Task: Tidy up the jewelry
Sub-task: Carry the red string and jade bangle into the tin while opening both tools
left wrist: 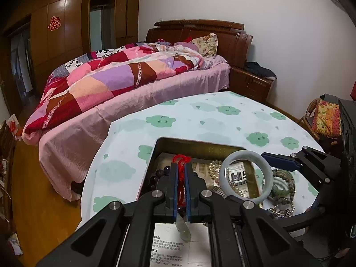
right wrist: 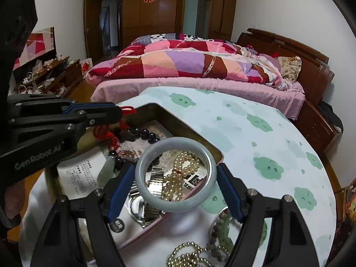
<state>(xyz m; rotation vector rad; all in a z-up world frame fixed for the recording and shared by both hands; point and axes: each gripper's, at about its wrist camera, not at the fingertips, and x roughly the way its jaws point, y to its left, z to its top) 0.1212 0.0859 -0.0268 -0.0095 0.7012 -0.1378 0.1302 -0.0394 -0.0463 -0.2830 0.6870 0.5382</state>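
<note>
Right wrist view, lower centre: the right gripper [right wrist: 175,189] clamps the pale bangle [right wrist: 175,175] above the tin [right wrist: 191,131] on the worktop [right wrist: 278,146], probably to drop it in, while the left gripper [right wrist: 118,111], upper left, pinches a red cord [right wrist: 111,136].

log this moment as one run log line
left tongs: shut on red knotted cord with pale green pendant | right tongs: gripping pale jade bangle | both over open metal tin

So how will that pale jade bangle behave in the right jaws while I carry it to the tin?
The pale jade bangle looks rigid and glossy, so it may slip between the blue pads. It's probably heavy for its size and brittle; set it down gently. Released on edge, it could roll across the tablecloth.
</note>
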